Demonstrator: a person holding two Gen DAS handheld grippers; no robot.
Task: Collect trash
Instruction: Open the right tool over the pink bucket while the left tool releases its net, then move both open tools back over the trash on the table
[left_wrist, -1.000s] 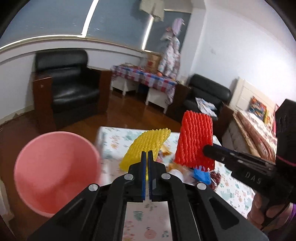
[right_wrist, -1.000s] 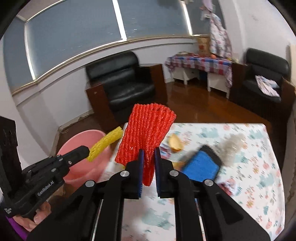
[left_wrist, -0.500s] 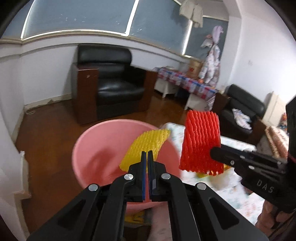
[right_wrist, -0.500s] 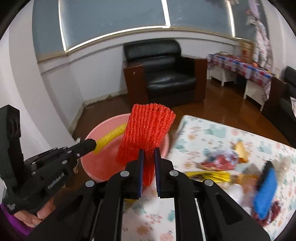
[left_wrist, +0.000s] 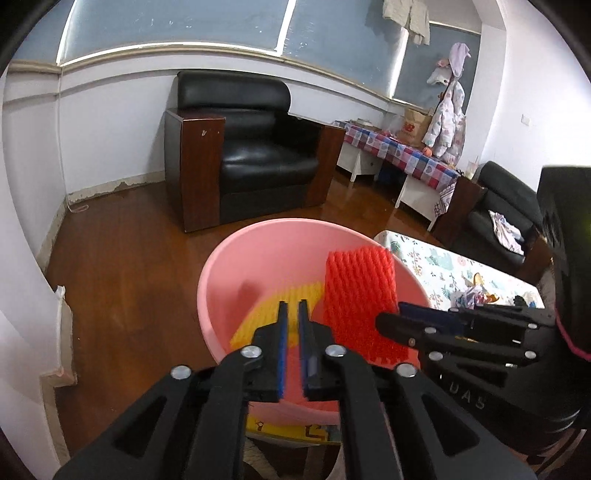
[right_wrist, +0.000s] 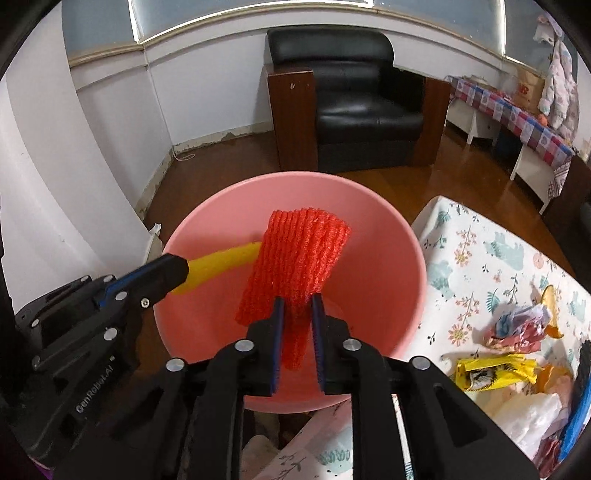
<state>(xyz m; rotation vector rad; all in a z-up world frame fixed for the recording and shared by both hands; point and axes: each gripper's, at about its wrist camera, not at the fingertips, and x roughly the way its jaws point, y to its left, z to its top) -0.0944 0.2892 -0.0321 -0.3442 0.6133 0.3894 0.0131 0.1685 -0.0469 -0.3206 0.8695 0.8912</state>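
A pink basin stands on the floor beside the table. My left gripper hangs over it with its jaws opening. A narrow gap shows between the pads, and the end of a yellow foam net lies loosely at the tips. My right gripper is over the basin too, its jaws opening. The red foam net still stands upright between its pads, which touch it at the tips.
On the flowered tablecloth at the right lie a yellow wrapper, a crumpled wrapper and a blue item. A black armchair stands behind the basin on the wooden floor. A white wall runs along the left.
Both grippers swung left from above the table to over the pink basin and dipped lower. Their jaws, tightly shut on the nets before, now stand slightly apart.
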